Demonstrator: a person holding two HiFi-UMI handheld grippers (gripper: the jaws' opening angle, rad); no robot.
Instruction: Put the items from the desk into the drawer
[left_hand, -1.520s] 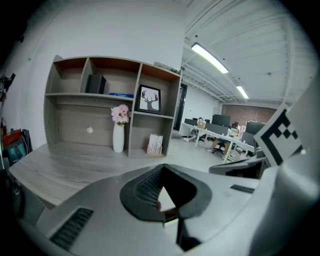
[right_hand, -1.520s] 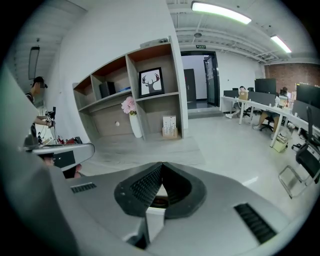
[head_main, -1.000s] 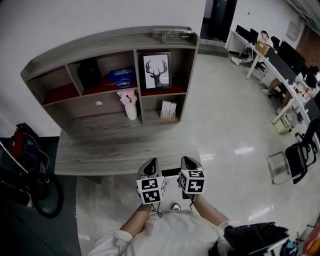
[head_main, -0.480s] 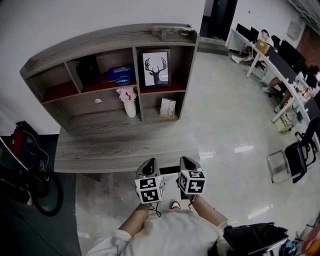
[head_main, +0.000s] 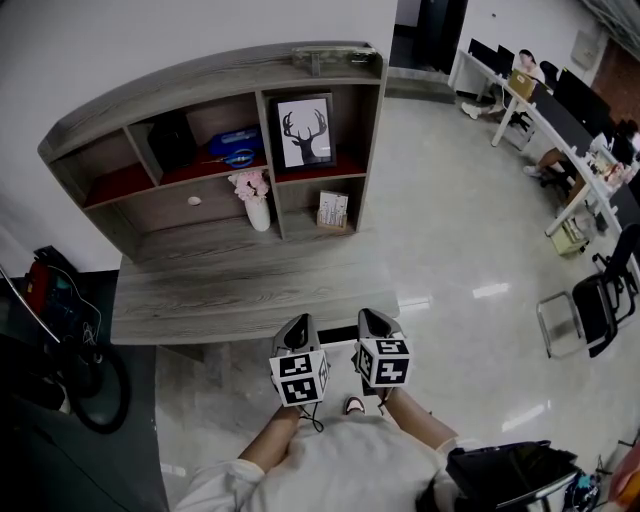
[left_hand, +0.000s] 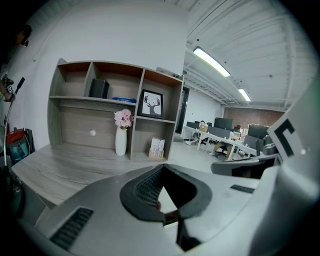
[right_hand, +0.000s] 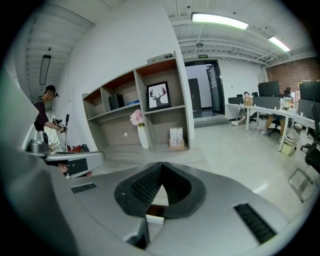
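A grey wooden desk (head_main: 220, 290) carries a hutch with open shelves. On the desk stand a white vase of pink flowers (head_main: 257, 208) and a small card box (head_main: 333, 211). The hutch drawer (head_main: 194, 201) with a white knob is closed, just left of the vase. My left gripper (head_main: 300, 322) and right gripper (head_main: 370, 316) hang side by side at the desk's near edge, well short of the items. Both are shut and hold nothing. From the left gripper (left_hand: 162, 167) and the right gripper (right_hand: 161, 165), the vase (left_hand: 121, 137) shows ahead.
On the upper shelves are a framed deer picture (head_main: 304, 131), a blue object (head_main: 236, 145) and a black box (head_main: 172, 140). Dark equipment (head_main: 50, 330) sits left of the desk. Office desks with people (head_main: 560, 110), a chair (head_main: 590, 310) and a black bag (head_main: 500, 475) are on the right.
The desk and hutch sit a little higher in the head view. Both grippers keep their place and stay shut.
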